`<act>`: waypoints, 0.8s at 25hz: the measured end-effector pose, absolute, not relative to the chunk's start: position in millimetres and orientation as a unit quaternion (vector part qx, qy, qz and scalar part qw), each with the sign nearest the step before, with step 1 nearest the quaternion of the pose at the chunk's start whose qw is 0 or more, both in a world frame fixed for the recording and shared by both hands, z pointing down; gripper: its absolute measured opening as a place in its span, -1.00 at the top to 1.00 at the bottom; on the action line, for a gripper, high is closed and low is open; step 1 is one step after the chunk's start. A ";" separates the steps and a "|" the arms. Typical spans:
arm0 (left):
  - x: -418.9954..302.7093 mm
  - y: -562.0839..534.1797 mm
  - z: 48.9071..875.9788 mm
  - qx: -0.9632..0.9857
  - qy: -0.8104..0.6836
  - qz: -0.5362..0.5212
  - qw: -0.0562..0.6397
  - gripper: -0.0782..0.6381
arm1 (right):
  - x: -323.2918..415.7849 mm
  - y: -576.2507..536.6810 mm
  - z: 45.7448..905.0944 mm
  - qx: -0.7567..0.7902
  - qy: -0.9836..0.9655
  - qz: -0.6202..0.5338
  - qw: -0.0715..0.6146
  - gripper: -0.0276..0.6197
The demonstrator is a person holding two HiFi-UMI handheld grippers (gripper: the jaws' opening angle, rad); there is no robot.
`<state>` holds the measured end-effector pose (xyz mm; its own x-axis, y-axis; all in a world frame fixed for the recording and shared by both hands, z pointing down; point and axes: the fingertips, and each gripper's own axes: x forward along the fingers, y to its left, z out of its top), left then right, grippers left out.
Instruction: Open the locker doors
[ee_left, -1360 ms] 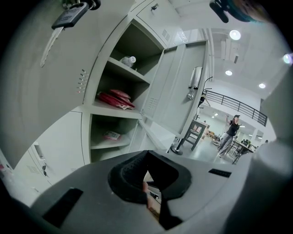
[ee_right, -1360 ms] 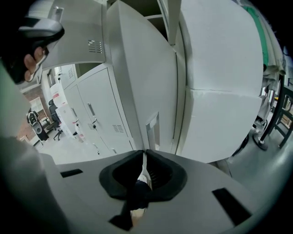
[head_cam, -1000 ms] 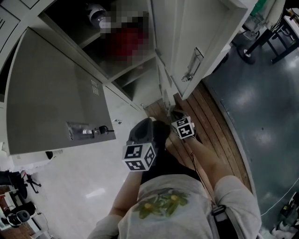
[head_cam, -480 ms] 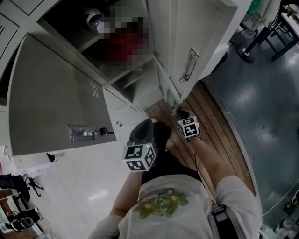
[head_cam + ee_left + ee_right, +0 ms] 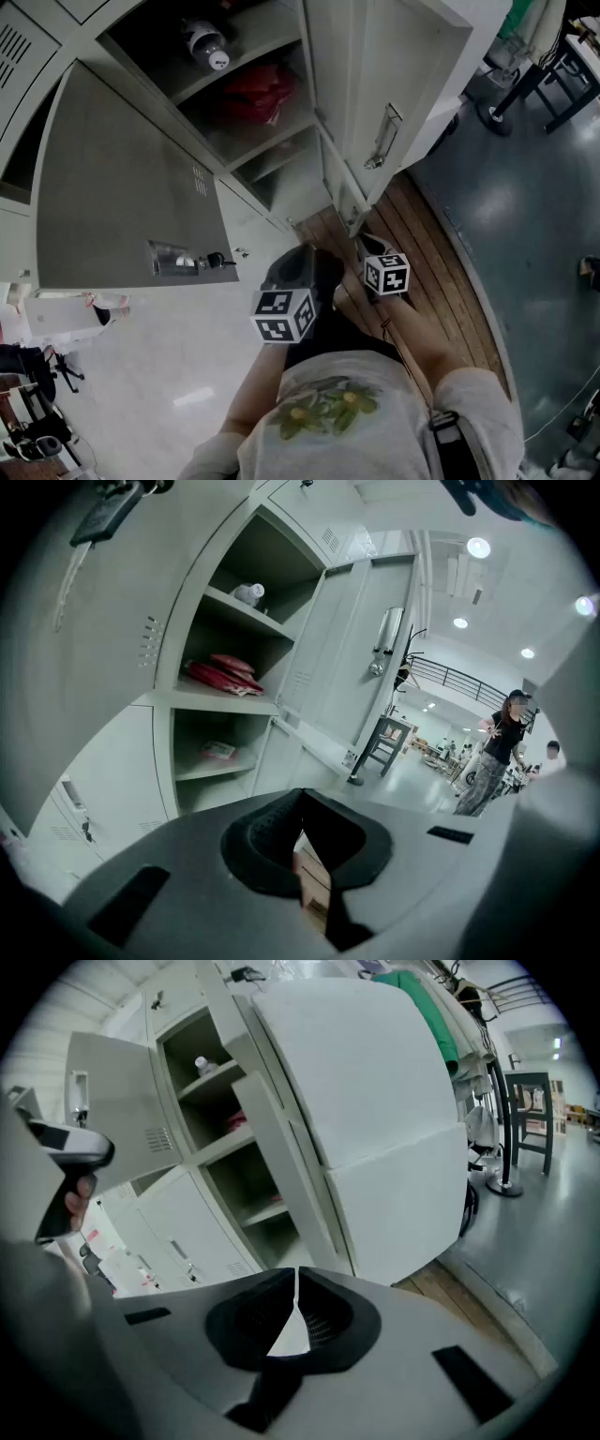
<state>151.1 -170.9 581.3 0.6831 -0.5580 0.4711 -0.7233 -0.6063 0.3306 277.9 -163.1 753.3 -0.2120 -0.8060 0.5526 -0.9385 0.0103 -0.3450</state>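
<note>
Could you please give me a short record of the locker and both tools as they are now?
Left side: grey metal locker door, swung open, dark key in its lock
Right side: pale locker door with a metal handle, swung open
Top shelf: small white bottle
Middle shelf: red cloth
Jaws: left tool shut, empty; right tool shut, empty

The grey two-jaw left gripper [image 5: 301, 795], tips together on nothing, faces an open pale-grey metal locker [image 5: 216, 703] whose middle shelf holds a red folded bundle [image 5: 221, 675].
</note>
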 end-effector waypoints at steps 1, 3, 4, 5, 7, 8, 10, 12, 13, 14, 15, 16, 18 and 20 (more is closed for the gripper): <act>150.4 -171.2 579.6 0.881 -0.364 0.162 0.253 0.70 | 271.3 -161.3 743.2 0.614 -0.711 0.331 0.086 0.80; 148.4 -172.6 575.3 0.881 -0.366 0.161 0.251 0.70 | 258.1 -159.6 720.8 0.601 -0.729 0.322 0.057 0.80; 147.4 -173.1 572.9 0.882 -0.367 0.160 0.249 0.70 | 251.8 -159.4 708.4 0.595 -0.737 0.316 0.041 0.80; 146.6 -173.3 570.6 0.882 -0.368 0.159 0.248 0.70 | 246.0 -159.1 695.5 0.590 -0.745 0.309 0.026 0.80; 145.4 -172.5 567.2 0.883 -0.368 0.157 0.246 0.70 | 235.2 -158.2 669.2 0.582 -0.760 0.290 0.003 0.80; 144.8 -172.2 566.1 0.883 -0.369 0.157 0.246 0.70 | 230.1 -157.9 655.8 0.579 -0.766 0.281 -0.007 0.80; 143.7 -172.6 564.2 0.882 -0.370 0.156 0.246 0.70 | 220.4 -158.2 628.8 0.571 -0.777 0.262 -0.026 0.80; 143.0 -172.9 561.6 0.882 -0.371 0.154 0.246 0.70 | 212.9 -158.4 603.5 0.566 -0.787 0.242 -0.041 0.80; 143.0 -172.6 560.1 0.883 -0.370 0.153 0.246 0.70 | 210.4 -158.0 592.3 0.564 -0.791 0.232 -0.047 0.80; 143.2 -171.8 558.4 0.883 -0.369 0.152 0.245 0.70 | 208.5 -157.4 582.7 0.562 -0.795 0.224 -0.052 0.80; 143.4 -170.8 556.6 0.884 -0.368 0.152 0.244 0.70 | 206.5 -156.6 575.2 0.559 -0.798 0.218 -0.056 0.80; 143.3 -169.5 555.2 0.885 -0.366 0.152 0.242 0.70 | 204.0 -155.6 570.2 0.555 -0.802 0.215 -0.057 0.80; 141.9 -166.1 553.8 0.887 -0.363 0.155 0.240 0.70 | 198.1 -153.1 567.0 0.546 -0.810 0.210 -0.050 0.80; 138.9 -162.7 553.5 0.887 -0.363 0.158 0.240 0.70 | 193.9 -149.7 567.5 0.540 -0.815 0.207 -0.039 0.80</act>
